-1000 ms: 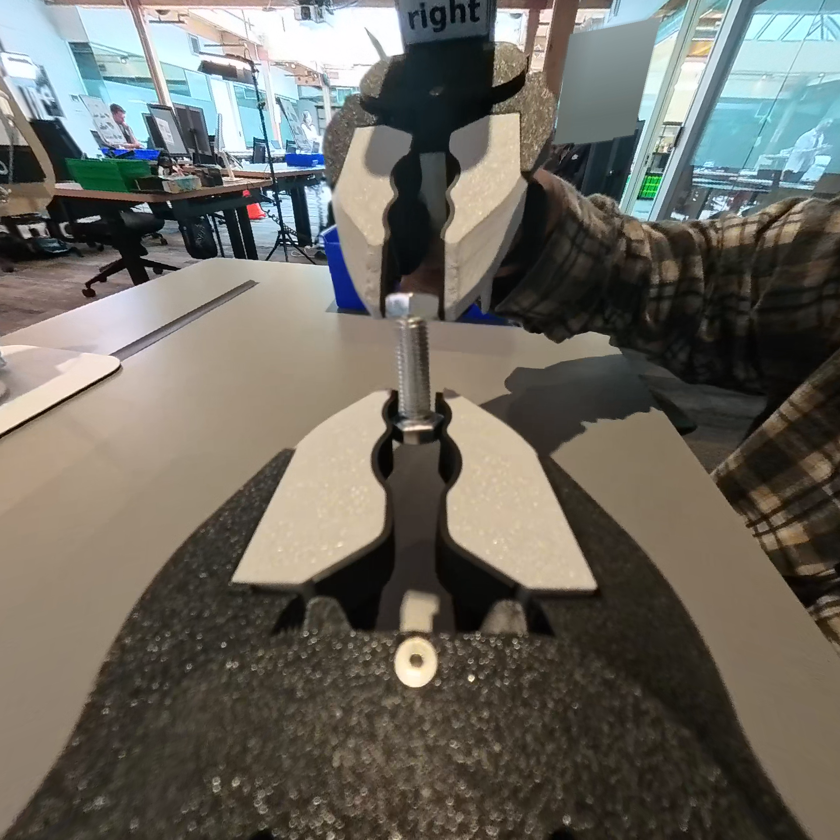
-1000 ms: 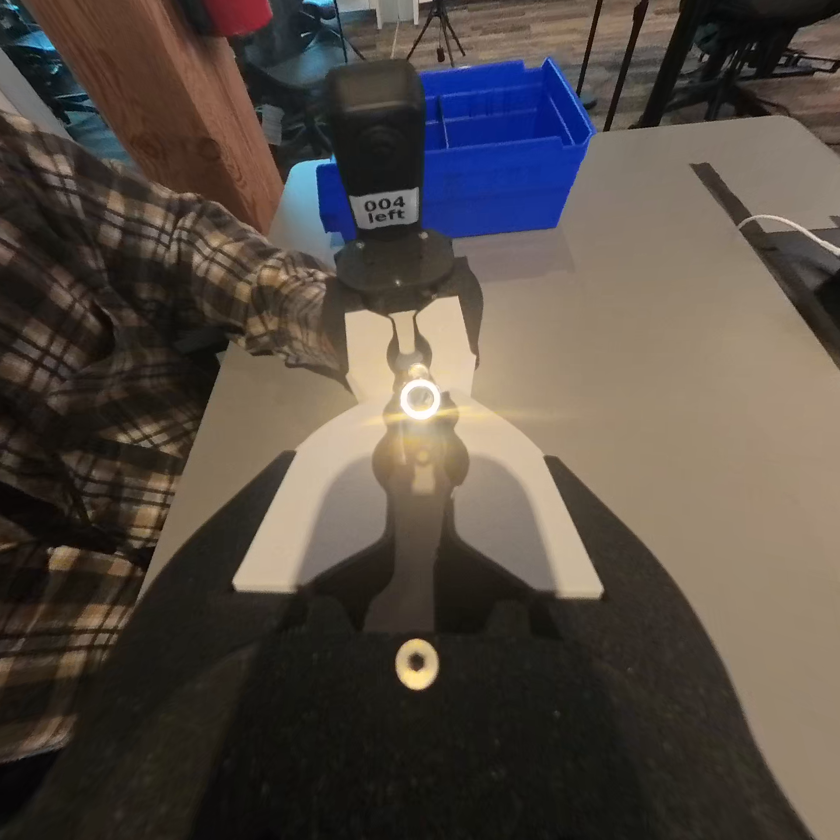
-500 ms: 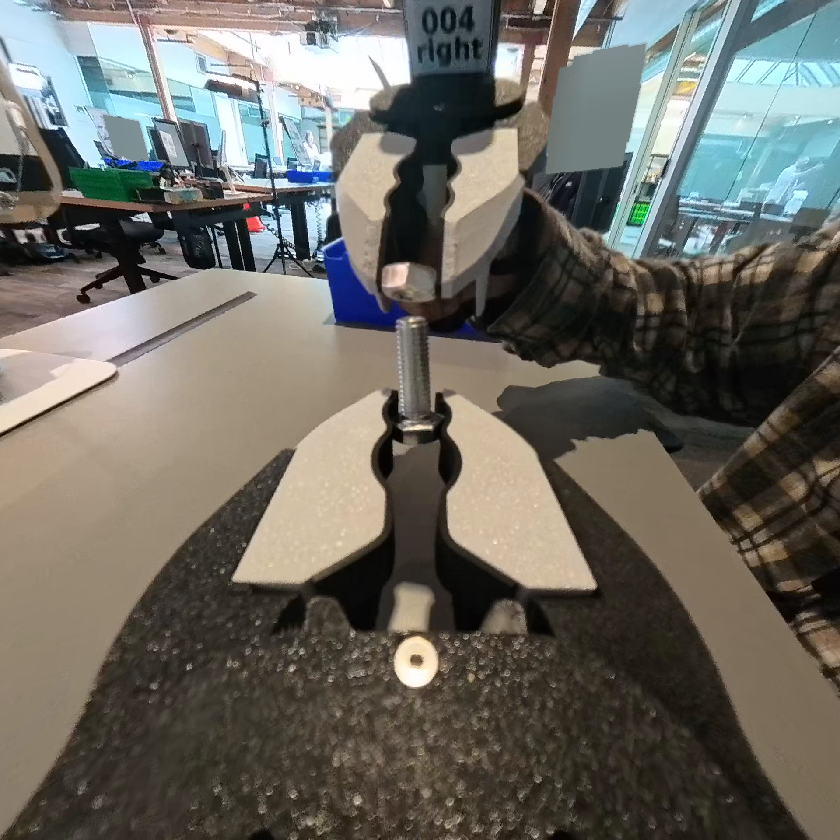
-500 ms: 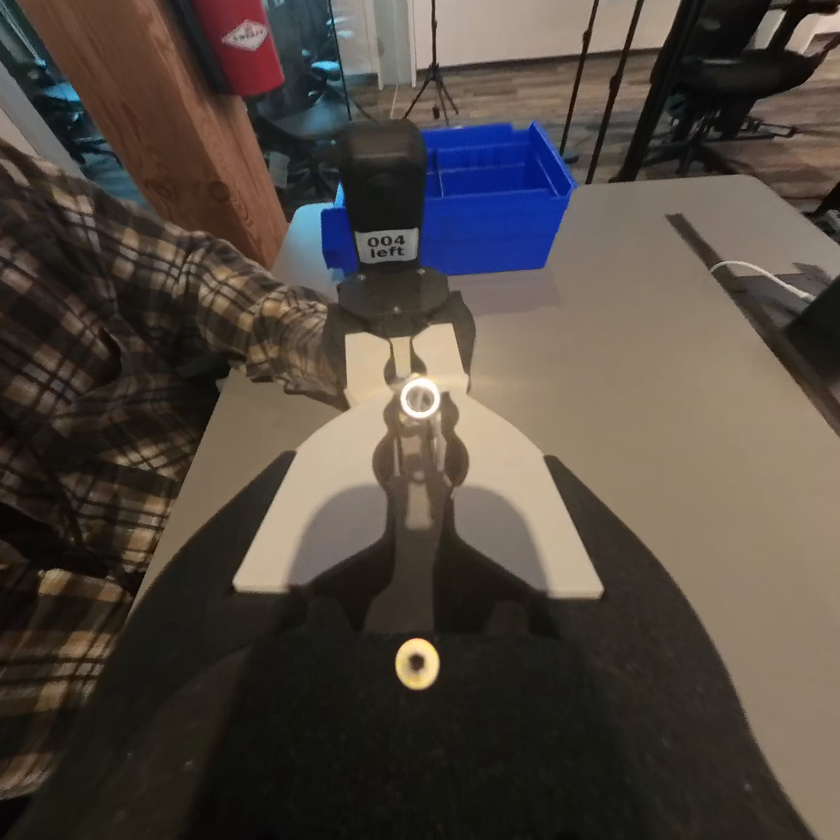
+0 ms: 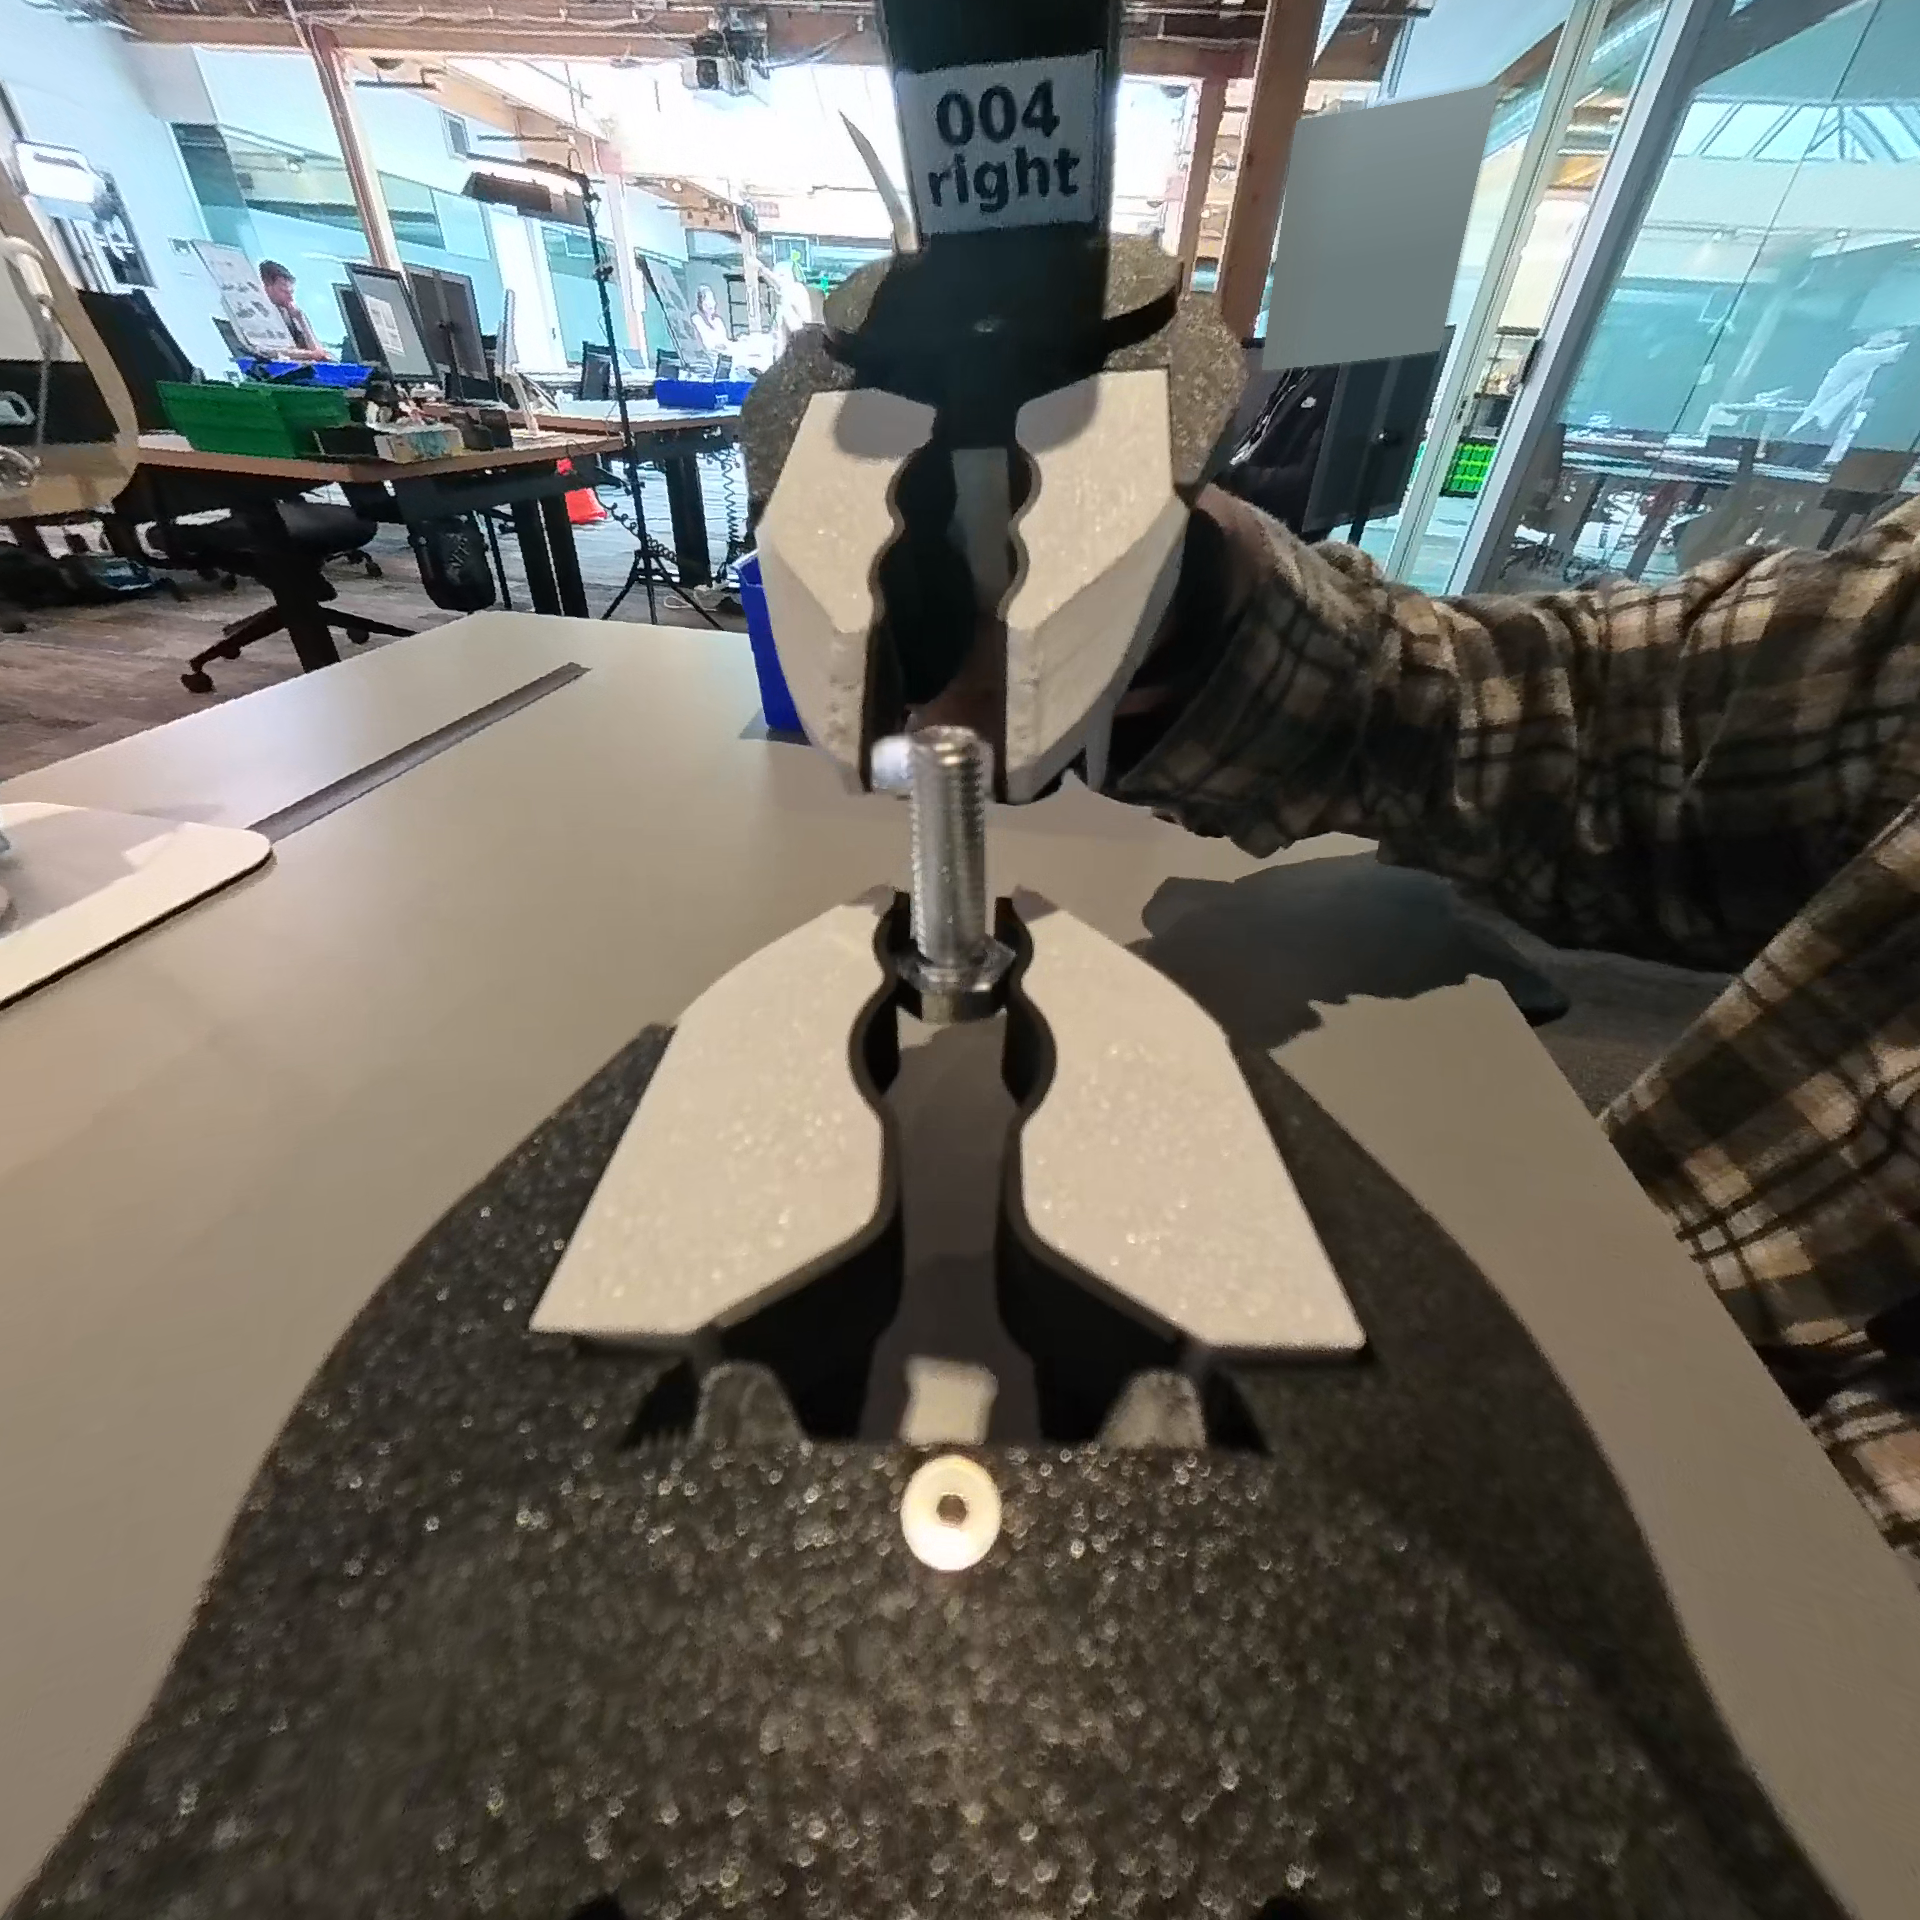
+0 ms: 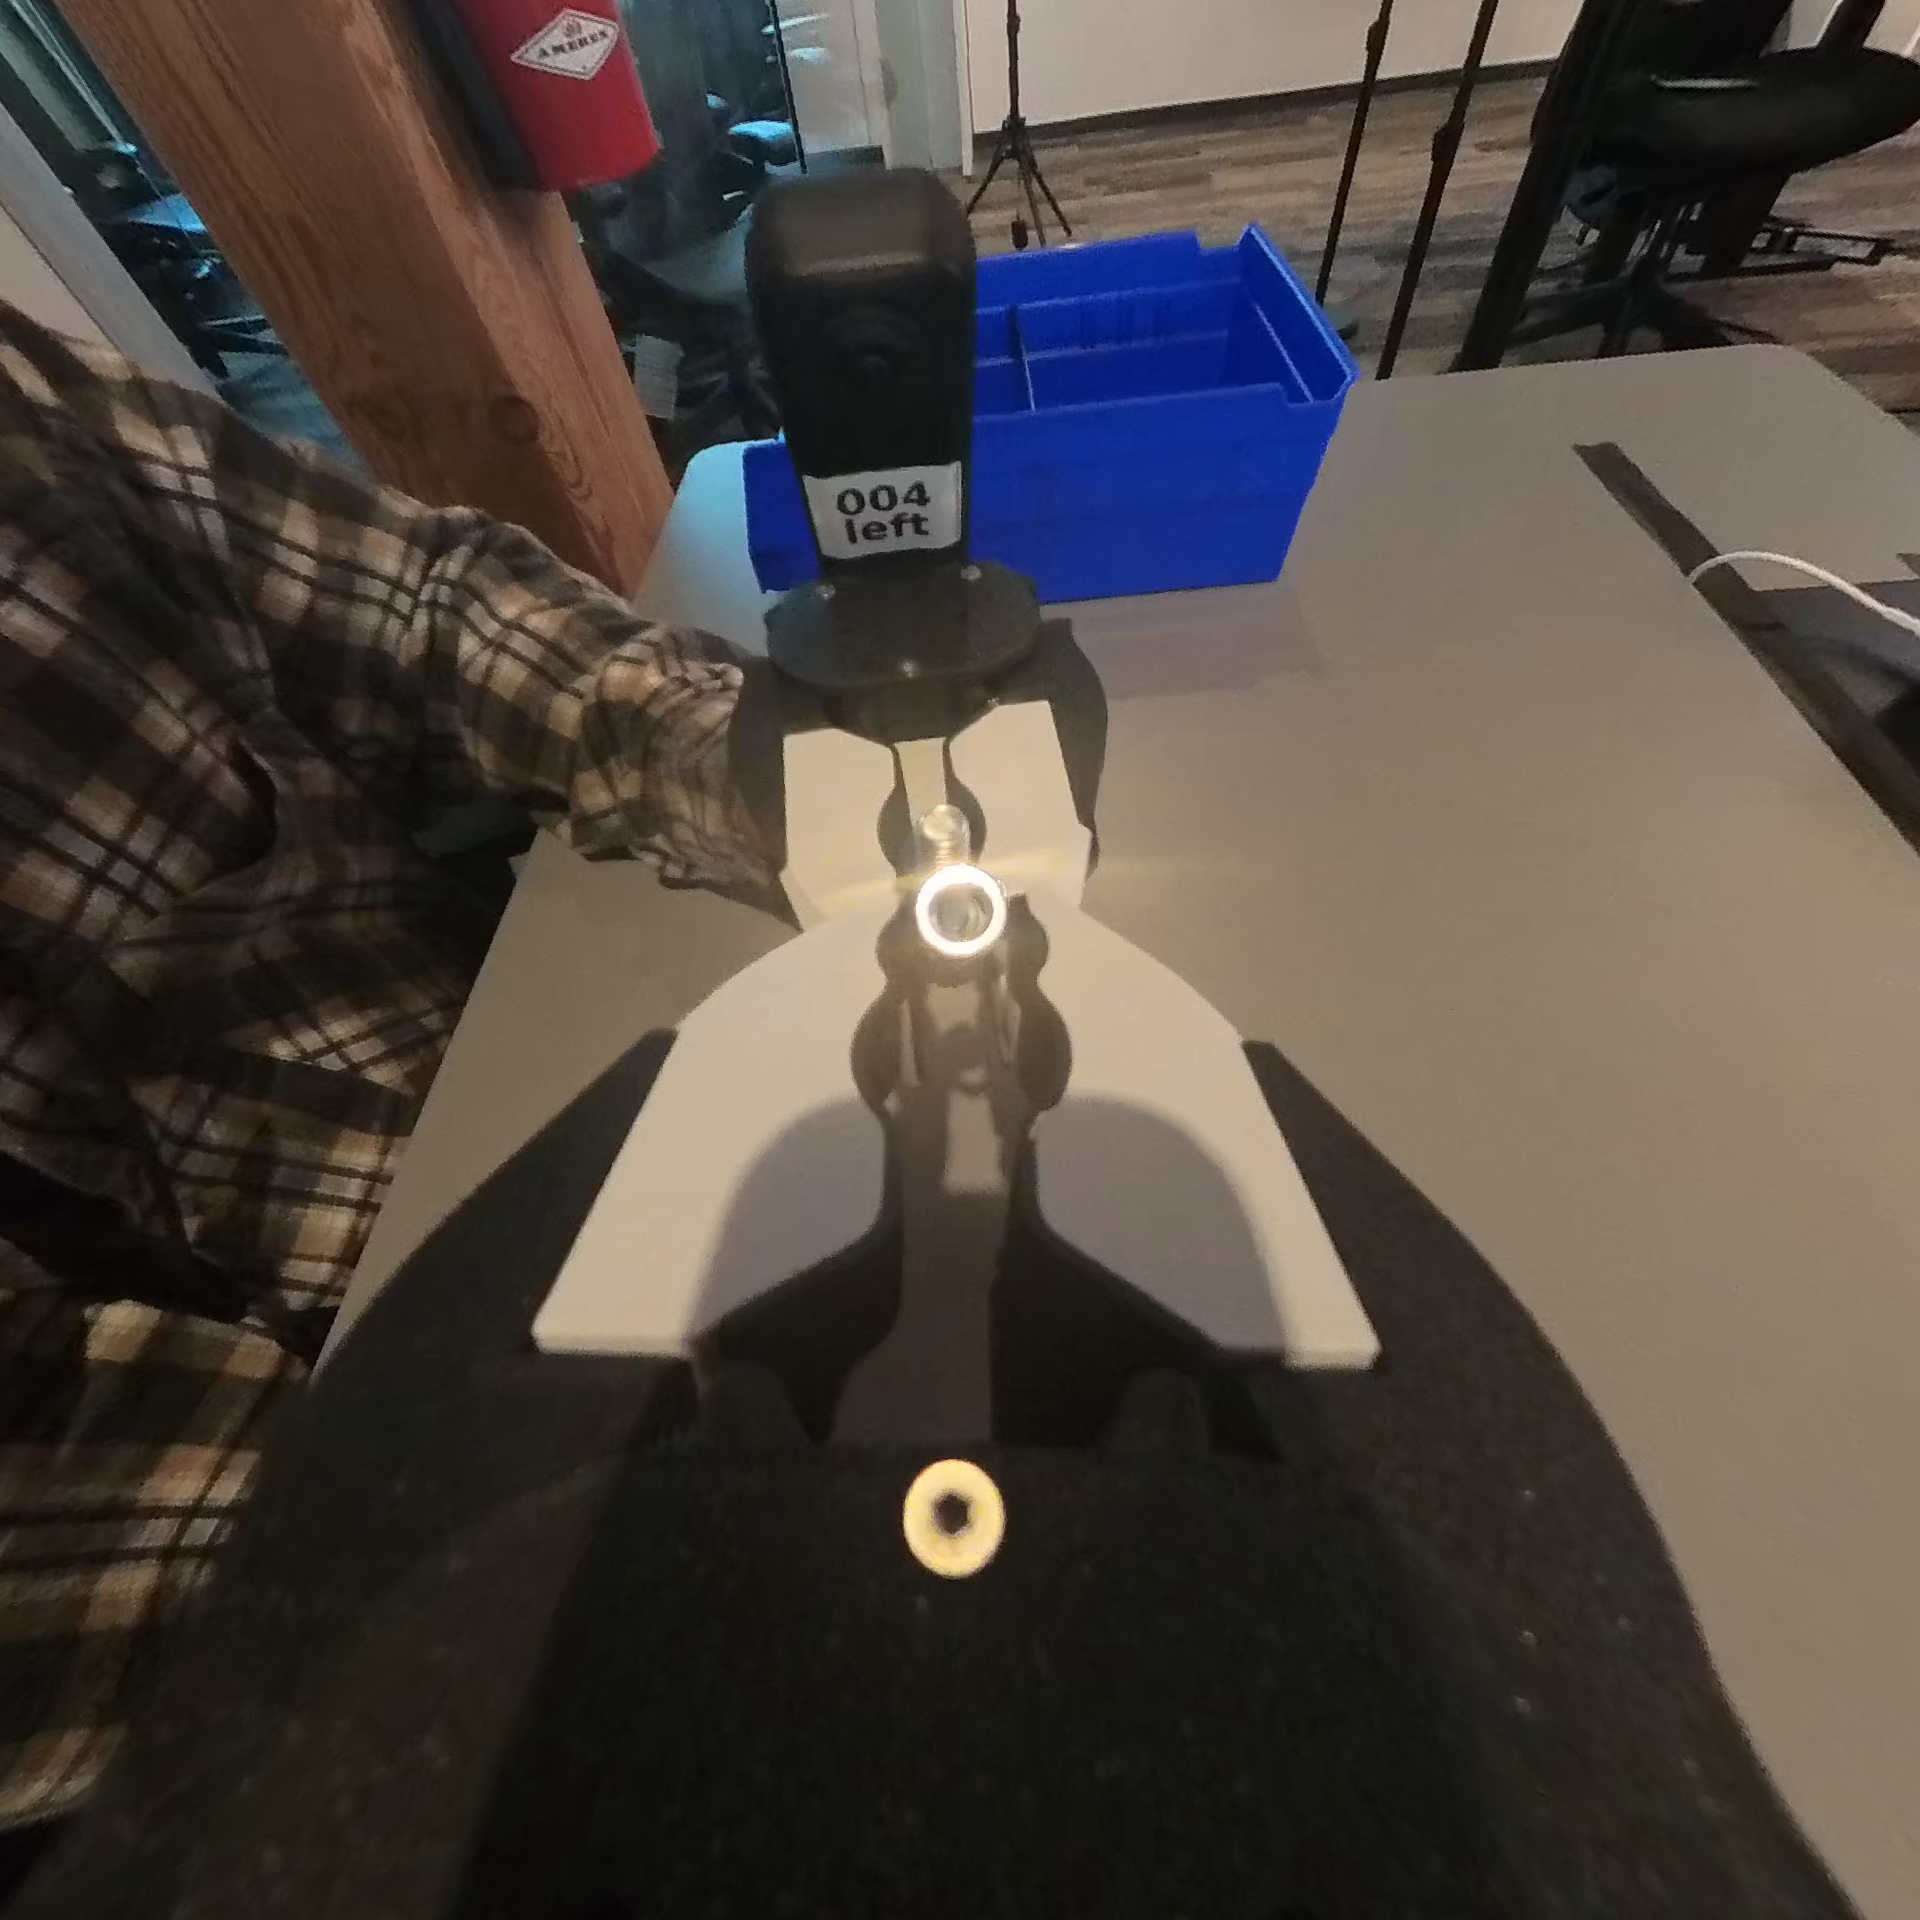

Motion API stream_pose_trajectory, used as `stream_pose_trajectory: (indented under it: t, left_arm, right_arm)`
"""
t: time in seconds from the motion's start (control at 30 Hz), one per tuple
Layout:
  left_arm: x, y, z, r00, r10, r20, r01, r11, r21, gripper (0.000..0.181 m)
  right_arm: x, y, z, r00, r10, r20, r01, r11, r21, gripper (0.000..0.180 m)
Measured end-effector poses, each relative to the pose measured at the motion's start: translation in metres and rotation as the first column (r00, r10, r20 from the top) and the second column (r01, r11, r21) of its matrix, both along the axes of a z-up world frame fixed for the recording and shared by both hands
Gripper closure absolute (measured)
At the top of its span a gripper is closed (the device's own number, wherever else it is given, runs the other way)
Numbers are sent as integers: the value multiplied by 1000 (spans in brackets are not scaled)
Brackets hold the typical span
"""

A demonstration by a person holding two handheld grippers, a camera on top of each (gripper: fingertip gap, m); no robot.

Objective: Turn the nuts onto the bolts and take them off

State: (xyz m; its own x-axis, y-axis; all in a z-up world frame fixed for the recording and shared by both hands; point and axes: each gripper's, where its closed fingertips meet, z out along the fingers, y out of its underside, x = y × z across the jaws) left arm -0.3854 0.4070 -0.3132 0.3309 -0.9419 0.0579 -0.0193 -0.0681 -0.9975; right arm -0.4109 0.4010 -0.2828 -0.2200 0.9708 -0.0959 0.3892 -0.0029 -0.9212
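Partly hidden: nut (image 5: pixel 896 766) behind bolt (image 5: pixel 945 868) tip.

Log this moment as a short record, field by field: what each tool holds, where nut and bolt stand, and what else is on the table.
left tool: shut on the bolt's head, threaded shank pointing up
bolt: upright, tip bare
right tool: shut on the nut
nut: beside the bolt tip, behind it in the left wrist view; not threaded on
table: grey
blue bin: far edge of the table, behind the left tool
sleeves: plaid, on both arms
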Motion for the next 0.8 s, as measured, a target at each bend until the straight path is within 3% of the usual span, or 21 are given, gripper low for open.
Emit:
stream_pose_trajectory:
  t: [0.53,0.8]
  left_arm:
    - [-1,1,1,999,25,-19,-25,1000,3,166]
    - [-1,3,-2,998,37,-41,-37,999,6,166]
  right_arm:
    - [1,3,0,1000,-11,2,11,1000,13,163]
    - [4,2,17,1000,11,25,-13,997,82,163]
